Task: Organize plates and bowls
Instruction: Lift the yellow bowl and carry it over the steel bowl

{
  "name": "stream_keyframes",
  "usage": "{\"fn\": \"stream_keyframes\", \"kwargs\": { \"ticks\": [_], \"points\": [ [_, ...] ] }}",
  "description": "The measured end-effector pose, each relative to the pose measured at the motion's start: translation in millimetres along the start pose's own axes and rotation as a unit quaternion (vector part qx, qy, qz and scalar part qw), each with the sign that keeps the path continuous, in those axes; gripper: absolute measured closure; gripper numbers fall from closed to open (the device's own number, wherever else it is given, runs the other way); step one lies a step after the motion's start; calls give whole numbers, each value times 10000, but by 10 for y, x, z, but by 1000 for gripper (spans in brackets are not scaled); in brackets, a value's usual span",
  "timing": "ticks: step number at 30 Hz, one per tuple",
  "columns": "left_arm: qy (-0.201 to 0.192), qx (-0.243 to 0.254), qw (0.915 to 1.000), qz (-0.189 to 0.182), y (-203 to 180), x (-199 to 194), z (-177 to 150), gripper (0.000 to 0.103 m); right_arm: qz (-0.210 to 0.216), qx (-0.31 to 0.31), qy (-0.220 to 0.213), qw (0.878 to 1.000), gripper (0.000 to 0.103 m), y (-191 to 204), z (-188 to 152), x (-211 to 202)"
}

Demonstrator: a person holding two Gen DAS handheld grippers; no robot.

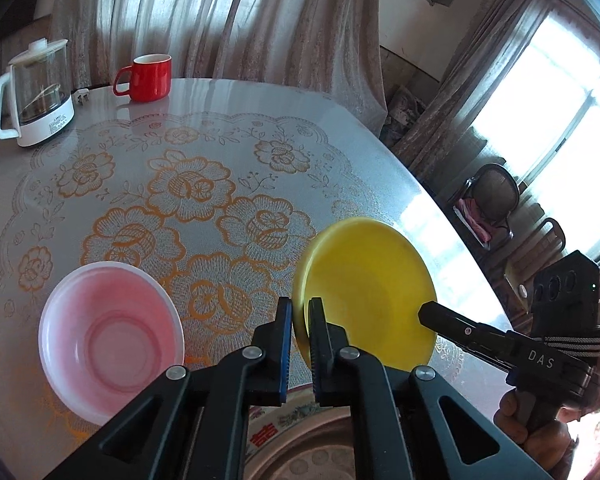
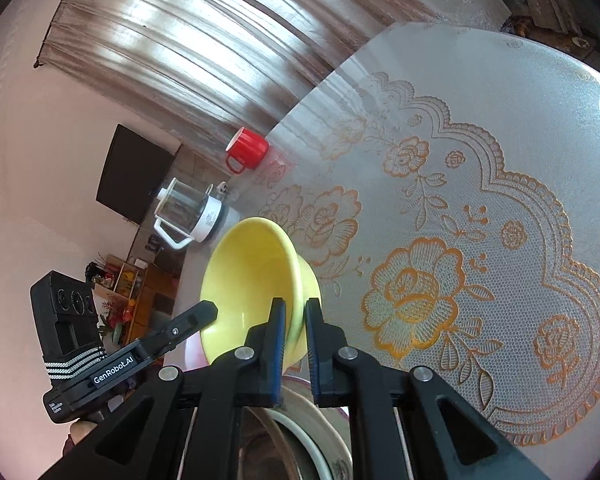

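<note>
Covering the round table is a floral lace cloth; pink bowl sits on it. Yellow bowl is up off the table, tilted, above a patterned plate. Left gripper and right gripper both pinch its rim, opposite sides.

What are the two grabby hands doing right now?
Left gripper: shut on the rim of the yellow bowl.
Right gripper: shut on the same bowl's rim, opposite side.
</note>
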State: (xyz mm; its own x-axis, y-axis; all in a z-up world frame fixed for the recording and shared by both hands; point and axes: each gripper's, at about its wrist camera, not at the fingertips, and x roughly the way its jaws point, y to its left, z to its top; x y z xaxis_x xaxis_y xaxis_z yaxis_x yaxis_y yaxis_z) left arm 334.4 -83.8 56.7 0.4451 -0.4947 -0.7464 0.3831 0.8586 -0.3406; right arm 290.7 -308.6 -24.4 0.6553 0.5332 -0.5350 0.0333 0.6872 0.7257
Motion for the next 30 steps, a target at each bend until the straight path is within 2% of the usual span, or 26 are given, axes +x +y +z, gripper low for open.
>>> {"fn": "stream_keyframes", "kwargs": {
  "ticks": [15,30],
  "points": [
    [-420,-171,9988,-191,-31,-699,-530,95,197,-437,40,9988,94,421,-382,-305],
    [-484,-303,9981,-225,11,-961,-1153,95,162,-643,285,9974,91,544,-890,-468]
  ]
}}
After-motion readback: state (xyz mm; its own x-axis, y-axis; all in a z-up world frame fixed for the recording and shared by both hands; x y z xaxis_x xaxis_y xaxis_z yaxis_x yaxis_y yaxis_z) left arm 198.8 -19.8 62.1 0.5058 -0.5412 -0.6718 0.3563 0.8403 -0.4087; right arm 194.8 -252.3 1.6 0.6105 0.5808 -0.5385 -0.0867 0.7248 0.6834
